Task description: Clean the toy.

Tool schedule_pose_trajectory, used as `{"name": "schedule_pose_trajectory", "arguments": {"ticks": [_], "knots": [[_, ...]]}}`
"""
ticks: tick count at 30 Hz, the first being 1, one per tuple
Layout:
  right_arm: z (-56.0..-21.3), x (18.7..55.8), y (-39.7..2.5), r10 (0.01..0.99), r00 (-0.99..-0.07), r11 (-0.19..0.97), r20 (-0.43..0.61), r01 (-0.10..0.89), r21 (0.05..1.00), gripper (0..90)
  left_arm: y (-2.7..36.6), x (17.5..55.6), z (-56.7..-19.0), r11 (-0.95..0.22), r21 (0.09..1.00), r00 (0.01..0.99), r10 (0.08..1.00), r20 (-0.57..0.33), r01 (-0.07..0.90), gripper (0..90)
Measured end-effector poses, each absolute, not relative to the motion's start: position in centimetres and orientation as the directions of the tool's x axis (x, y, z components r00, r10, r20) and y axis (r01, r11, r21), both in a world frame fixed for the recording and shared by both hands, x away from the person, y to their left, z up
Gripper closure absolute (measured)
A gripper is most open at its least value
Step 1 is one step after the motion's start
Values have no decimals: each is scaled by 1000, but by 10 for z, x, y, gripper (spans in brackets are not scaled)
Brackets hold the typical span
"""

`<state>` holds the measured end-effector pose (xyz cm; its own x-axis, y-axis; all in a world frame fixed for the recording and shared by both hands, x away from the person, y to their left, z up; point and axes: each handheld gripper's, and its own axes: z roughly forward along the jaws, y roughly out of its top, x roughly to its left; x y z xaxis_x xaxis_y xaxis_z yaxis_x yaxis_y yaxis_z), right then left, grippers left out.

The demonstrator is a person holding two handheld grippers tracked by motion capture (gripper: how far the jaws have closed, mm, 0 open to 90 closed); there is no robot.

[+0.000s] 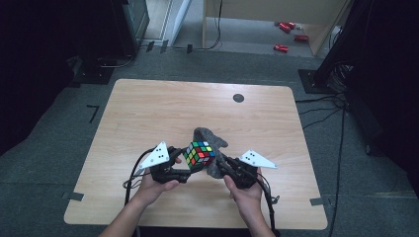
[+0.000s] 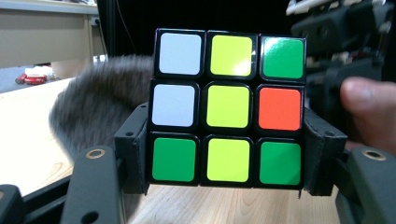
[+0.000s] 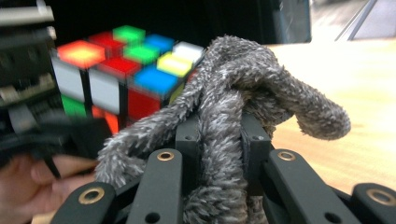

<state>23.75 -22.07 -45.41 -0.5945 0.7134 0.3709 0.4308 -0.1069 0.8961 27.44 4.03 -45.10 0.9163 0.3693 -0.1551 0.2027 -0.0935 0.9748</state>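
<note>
A scrambled colour cube (image 1: 199, 154) is held just above the wooden table (image 1: 148, 113), near its front middle. My left gripper (image 1: 187, 168) is shut on the cube (image 2: 229, 112); its jaws clamp the bottom layer from both sides. A fuzzy grey cloth (image 1: 211, 143) lies bunched against the cube's right side. My right gripper (image 1: 222, 165) is shut on the cloth (image 3: 243, 93), pinching a fold between its jaws, with the cube (image 3: 126, 70) just behind at the left.
A round dark grommet (image 1: 238, 98) sits near the table's far edge. Red items (image 1: 287, 29) lie on the floor beyond the table. Cables (image 1: 321, 111) run over the carpet at the right.
</note>
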Motion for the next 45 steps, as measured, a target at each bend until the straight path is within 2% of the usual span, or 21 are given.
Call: {"name": "schedule_pose_trajectory", "arguments": {"ticks": [5,11,19,25,33,36,45], "knots": [[-456,238,-216,711,-612,-66,347,433,899,748,44,276,-450,-78,976,912,378,-161,205,349],[-445,235,-226,731,-587,-130,348,381,915,749,40,275,-452,-87,974,915,370,-162,208,349],[-455,237,-214,719,-610,-56,335,429,902,746,44,277,-450,-69,974,909,379,-174,215,349],[-445,235,-225,729,-584,-141,357,383,913,749,40,276,-452,-73,973,911,373,-178,220,349],[-459,235,-212,713,-601,-92,360,430,898,750,45,278,-449,-42,973,895,403,-193,228,349],[-460,234,-210,701,-607,-102,374,433,895,750,49,281,-449,-6,969,877,426,-223,249,349],[-466,233,-203,683,-610,-115,402,454,884,750,52,282,-449,18,966,860,453,-236,256,349]]}}
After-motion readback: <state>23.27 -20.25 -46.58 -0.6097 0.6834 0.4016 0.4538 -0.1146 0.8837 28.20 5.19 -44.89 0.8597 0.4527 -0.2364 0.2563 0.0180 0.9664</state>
